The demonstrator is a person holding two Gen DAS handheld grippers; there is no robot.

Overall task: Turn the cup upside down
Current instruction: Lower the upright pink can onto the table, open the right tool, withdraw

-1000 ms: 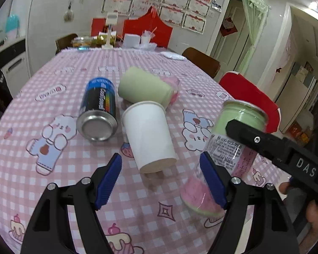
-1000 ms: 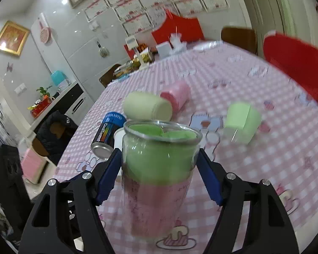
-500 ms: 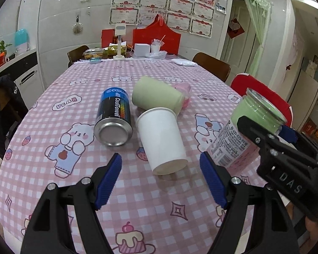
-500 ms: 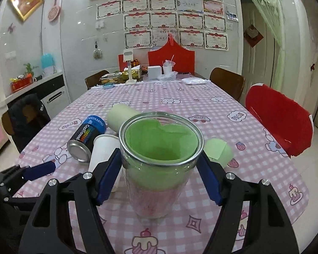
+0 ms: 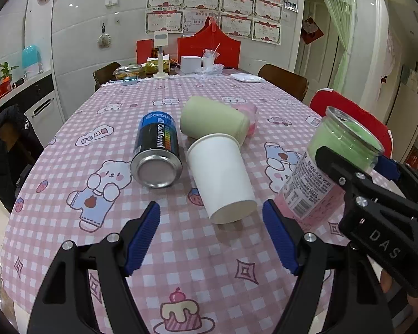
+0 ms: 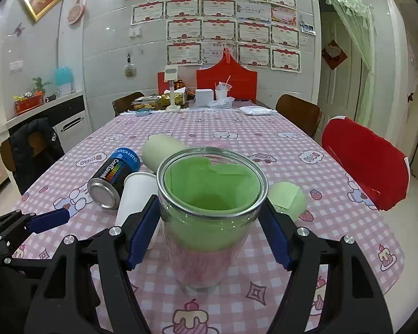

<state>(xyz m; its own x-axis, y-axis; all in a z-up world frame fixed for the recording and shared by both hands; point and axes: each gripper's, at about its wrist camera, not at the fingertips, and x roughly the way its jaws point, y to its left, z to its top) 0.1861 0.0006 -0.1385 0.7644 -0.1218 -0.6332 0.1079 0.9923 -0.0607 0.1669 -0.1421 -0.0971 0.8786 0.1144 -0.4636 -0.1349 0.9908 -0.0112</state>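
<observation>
Meanwhile, the right tool (image 6: 209, 228) stood clamped on the cup (image 6: 209, 211), held mouth-up over the table (image 6: 334, 231) near its front edge, long axis near vertical; the left tool (image 5: 211, 239), fingers apart and empty, hovered just beside it.

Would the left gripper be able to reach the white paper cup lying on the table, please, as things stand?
Probably yes. The left gripper is open, and the white paper cup lies on its side just ahead of its fingers, nothing between them. The can sits close alongside.
</observation>
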